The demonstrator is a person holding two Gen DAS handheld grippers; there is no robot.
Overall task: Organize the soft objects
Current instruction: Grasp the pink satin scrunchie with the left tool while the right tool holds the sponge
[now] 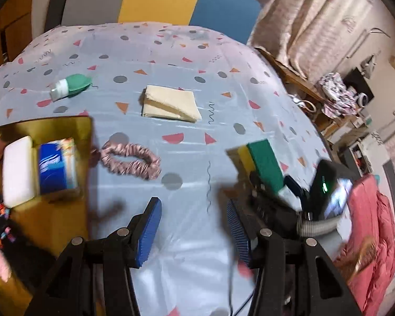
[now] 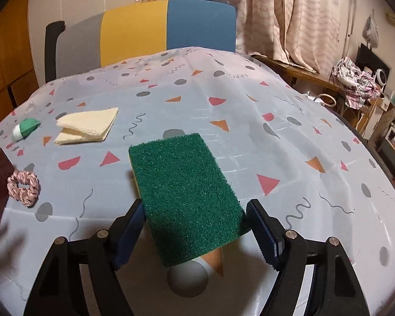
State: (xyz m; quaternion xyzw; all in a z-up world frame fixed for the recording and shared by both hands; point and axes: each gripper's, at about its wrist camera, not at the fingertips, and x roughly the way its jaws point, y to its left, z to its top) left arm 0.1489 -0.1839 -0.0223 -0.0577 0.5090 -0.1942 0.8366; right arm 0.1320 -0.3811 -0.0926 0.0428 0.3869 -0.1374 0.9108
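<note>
My right gripper (image 2: 194, 205) is shut on a green-topped yellow sponge (image 2: 181, 192), held by its sides above the patterned tablecloth (image 2: 250, 137). From the left wrist view the sponge (image 1: 263, 162) hangs tilted at the right, with the right gripper (image 1: 275, 184) blurred behind it. My left gripper (image 1: 192, 201) is open over bare cloth, with nothing between its blue pads. A pink scrunchie (image 1: 142, 169) (image 2: 33, 184) lies beside a gold tray (image 1: 65, 123). The tray holds a white sponge (image 1: 18, 171) and a blue tissue pack (image 1: 56, 167). Farther back lie a folded cream cloth (image 1: 171, 105) (image 2: 88, 125) and a green-and-white soft item (image 1: 72, 84) (image 2: 26, 127).
A grey, yellow and blue chair back (image 2: 166, 26) stands past the table's far edge. A red quilted garment (image 1: 374, 223) and a dark device with a lit screen (image 1: 326, 181) sit at the right. Dark and pink fuzzy items (image 1: 0, 218) fill the tray's near end.
</note>
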